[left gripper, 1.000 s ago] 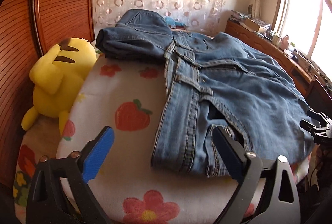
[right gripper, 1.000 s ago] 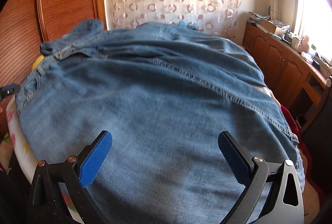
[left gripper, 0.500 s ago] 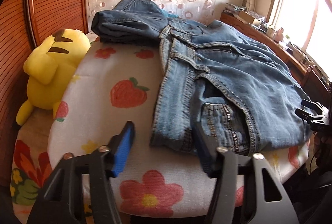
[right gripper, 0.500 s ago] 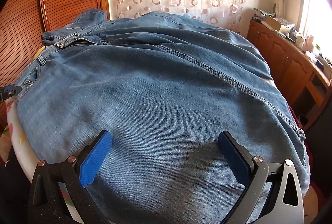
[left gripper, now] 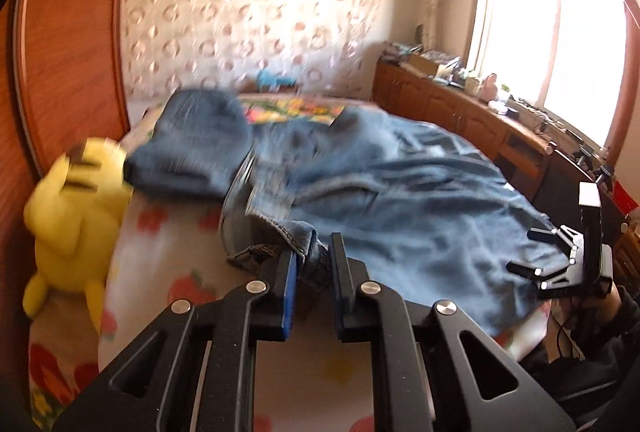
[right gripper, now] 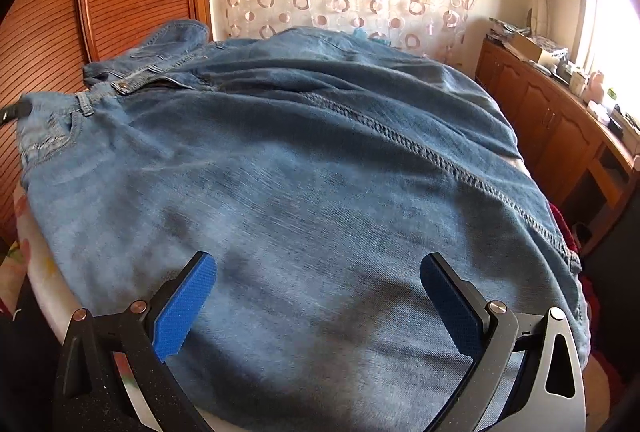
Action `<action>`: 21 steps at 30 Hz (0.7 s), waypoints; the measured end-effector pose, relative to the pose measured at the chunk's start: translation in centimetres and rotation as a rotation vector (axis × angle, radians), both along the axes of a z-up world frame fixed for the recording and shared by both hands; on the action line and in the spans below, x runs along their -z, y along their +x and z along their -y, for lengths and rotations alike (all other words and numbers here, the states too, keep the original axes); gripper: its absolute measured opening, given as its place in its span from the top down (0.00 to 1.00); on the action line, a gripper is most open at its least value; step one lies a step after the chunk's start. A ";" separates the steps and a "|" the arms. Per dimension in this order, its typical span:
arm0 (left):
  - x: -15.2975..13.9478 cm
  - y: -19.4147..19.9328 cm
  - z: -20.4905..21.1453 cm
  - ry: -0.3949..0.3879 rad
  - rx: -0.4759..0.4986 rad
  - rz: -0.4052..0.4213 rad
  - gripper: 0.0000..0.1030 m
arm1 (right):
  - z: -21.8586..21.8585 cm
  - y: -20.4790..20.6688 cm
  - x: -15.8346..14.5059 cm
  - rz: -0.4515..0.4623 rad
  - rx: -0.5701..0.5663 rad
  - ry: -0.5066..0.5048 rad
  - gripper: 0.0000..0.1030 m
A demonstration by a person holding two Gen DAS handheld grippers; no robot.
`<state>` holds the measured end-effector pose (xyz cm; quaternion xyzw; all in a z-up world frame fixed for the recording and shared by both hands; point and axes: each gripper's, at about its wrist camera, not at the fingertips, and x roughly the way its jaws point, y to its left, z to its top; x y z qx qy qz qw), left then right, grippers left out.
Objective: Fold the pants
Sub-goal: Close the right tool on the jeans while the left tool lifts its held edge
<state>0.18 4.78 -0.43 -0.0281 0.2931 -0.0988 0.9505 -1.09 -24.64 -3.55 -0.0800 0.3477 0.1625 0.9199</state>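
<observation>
Closing on the waistband corner of the jeans (left gripper: 400,199), my left gripper (left gripper: 313,264) has come in from wide open a second ago and lifted that denim off the fruit-print bedspread (left gripper: 176,232). My right gripper (right gripper: 318,286) stays spread apart, empty, over the one pair lying across the bed. Farther off: one yellow plush toy (left gripper: 72,216), a beaded curtain (left gripper: 248,23), wooden cabinets (left gripper: 448,111), one window (left gripper: 552,43).

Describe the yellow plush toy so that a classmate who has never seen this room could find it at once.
Find the bed with the strawberry-print cover, against the wooden wall. At its wall-side edge, beside the spread jeans, sits the plush. It is the only bright yellow thing there, with dark ear tips.
</observation>
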 end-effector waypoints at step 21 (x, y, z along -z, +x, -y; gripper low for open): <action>-5.9 10.4 3.7 0.091 -0.006 0.139 0.86 | 0.6 -2.3 -3.5 0.031 -0.090 0.125 0.40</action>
